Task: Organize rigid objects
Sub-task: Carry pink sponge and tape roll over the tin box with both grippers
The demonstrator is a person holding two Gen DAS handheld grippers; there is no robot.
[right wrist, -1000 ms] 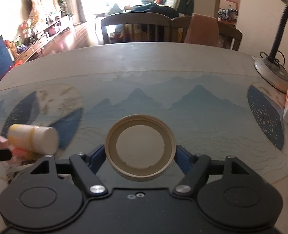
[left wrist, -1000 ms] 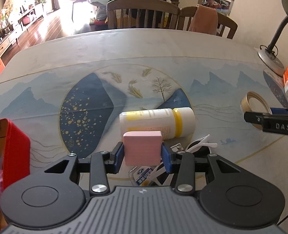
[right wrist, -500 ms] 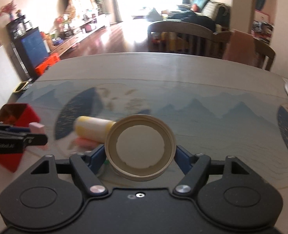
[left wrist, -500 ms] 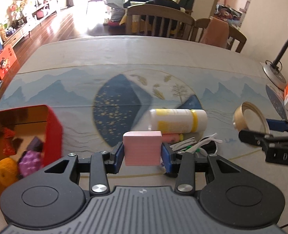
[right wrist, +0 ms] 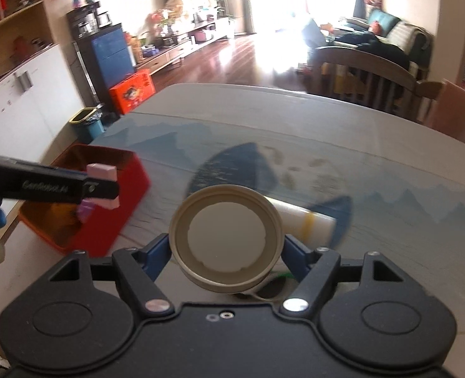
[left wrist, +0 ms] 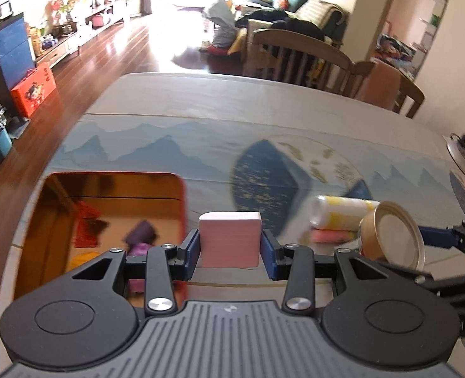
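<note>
Left gripper (left wrist: 229, 247) clamped on pale pink rectangular block (left wrist: 229, 239), beside open red metal tin (left wrist: 182, 198) lying to its left; right gripper (right wrist: 227, 247) clamped on round beige lid (right wrist: 226, 239), farther from tin.

The red box (left wrist: 182, 208) has a glossy, mirror-like metal inside, the pink block (left wrist: 229, 239) looks matt and smooth, the round lid (right wrist: 226, 239) is matt beige plastic, and the table cover (left wrist: 201, 145) is smooth with a soft sheen.
</note>
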